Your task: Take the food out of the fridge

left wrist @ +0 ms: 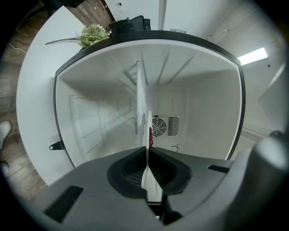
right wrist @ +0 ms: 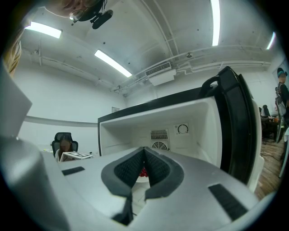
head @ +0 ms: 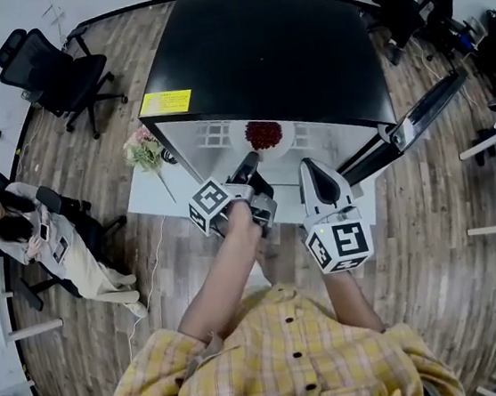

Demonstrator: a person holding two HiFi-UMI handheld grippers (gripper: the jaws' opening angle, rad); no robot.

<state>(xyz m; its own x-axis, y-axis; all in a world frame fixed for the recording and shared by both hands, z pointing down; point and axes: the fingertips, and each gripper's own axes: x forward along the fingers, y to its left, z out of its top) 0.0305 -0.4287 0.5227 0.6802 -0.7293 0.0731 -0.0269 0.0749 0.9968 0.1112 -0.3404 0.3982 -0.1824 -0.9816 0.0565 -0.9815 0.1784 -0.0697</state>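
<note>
Nearest is the person's yellow checked shirt (head: 286, 358), and both forearms reach forward from it. The right hand-held gripper (head: 310, 167) is in front of the open fridge (head: 258, 57), outside its cavity. In the right gripper view its two jaws are pressed together at the tips and there is nothing between them. Through the small gap under the tips a bit of the red food (right wrist: 143, 172) can be seen.

The left hand-held gripper (head: 251, 161) reaches a little farther, into the mouth of the fridge. It is turned on its side. In the left gripper view its jaws are closed on the thin white rim of the plate (left wrist: 147, 135), which is seen edge-on and runs between the pads.

The plate carries the red food and is inside the white cavity of the fridge, near the front. On the back wall behind it there is a round fan grille (left wrist: 158, 127).

The black door (head: 418, 122) stands open to the right. The fridge is on a white worktop (head: 154, 200), and some flowers (head: 142, 149) lie beside its left front corner. Farther away, on the wooden floor (head: 430, 215), a person sits in a chair (head: 32, 232).
</note>
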